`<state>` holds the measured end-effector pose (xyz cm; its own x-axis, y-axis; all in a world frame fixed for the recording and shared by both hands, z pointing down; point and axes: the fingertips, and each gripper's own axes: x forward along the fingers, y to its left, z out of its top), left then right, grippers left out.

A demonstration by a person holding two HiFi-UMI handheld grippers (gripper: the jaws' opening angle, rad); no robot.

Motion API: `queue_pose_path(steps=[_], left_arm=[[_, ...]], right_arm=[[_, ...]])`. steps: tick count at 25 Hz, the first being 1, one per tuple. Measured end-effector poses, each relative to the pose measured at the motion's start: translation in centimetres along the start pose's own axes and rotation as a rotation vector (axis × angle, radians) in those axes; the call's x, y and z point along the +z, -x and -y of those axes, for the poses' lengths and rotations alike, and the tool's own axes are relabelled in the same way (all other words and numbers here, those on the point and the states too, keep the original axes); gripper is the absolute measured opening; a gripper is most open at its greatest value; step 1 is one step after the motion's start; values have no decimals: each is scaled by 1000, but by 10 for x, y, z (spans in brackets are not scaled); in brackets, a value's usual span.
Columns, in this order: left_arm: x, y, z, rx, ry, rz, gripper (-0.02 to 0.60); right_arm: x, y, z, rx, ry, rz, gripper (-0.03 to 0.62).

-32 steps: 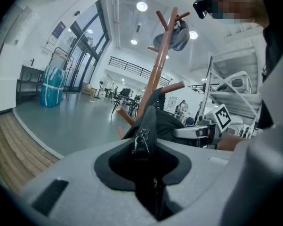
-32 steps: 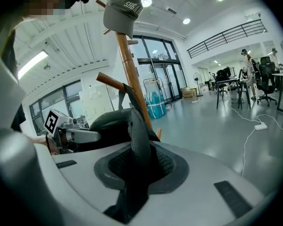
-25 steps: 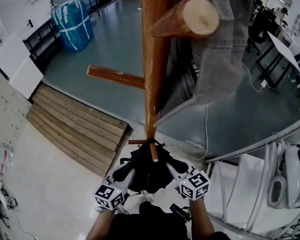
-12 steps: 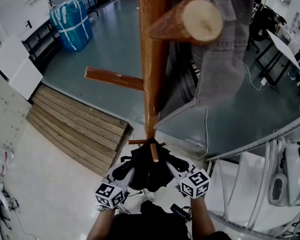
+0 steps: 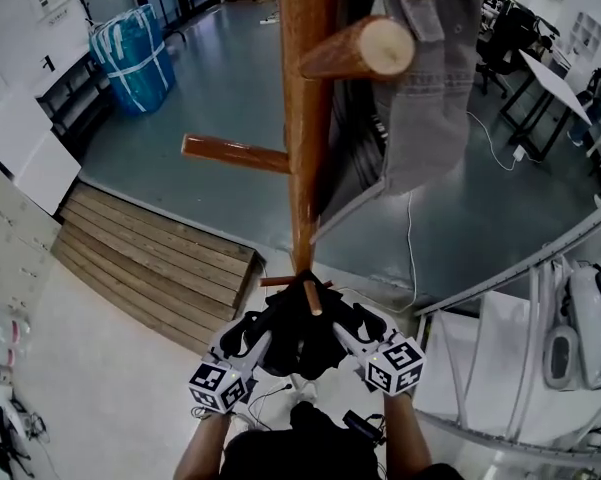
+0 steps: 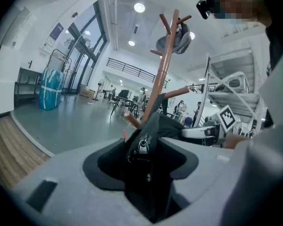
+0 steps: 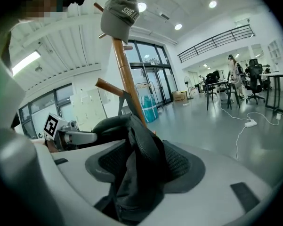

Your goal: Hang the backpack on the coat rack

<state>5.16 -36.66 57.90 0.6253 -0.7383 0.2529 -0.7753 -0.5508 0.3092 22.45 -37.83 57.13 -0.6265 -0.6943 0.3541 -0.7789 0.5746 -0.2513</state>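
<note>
The black backpack (image 5: pixel 300 336) hangs low on the wooden coat rack (image 5: pixel 305 118), its top loop over a short lower peg (image 5: pixel 311 300). My left gripper (image 5: pixel 252 336) is at its left side and my right gripper (image 5: pixel 352 326) at its right. Both sets of jaws are opening. In the left gripper view, the zipped edge of the backpack (image 6: pixel 146 140) stands between the left gripper's (image 6: pixel 141 150) spread pads with gaps on both sides. In the right gripper view, a padded strap (image 7: pixel 141 145) lies loosely between the right gripper's (image 7: pixel 142 160) pads.
A grey cap (image 5: pixel 420 98) hangs on an upper peg (image 5: pixel 355 53); another peg (image 5: pixel 235 153) sticks out to the left. A wooden step platform (image 5: pixel 160 258) lies at left, a blue wrapped bundle (image 5: pixel 135 43) beyond it. A white metal frame (image 5: pixel 520 298) stands at right, with a cable (image 5: pixel 412 248) on the floor.
Both grippers' jaws have spread wider beside the backpack, letting go of it. The hands stay in place, and the backpack stays on the lower peg.
</note>
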Motion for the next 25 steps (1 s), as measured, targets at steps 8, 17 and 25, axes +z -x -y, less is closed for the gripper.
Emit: queue_pose_path(steps=[8,17,25], left_arm=[[16,30,-7,-20,7,50,222],[22,86,-1,-95,25,96,183],[18,158,7,-171,39,137,72]], right_arm=[[11,34,-18,-125,-8,91,210],[-3,70,-64,-266,-55,155,169],[-31,84,-136,-363,-130,176,43]])
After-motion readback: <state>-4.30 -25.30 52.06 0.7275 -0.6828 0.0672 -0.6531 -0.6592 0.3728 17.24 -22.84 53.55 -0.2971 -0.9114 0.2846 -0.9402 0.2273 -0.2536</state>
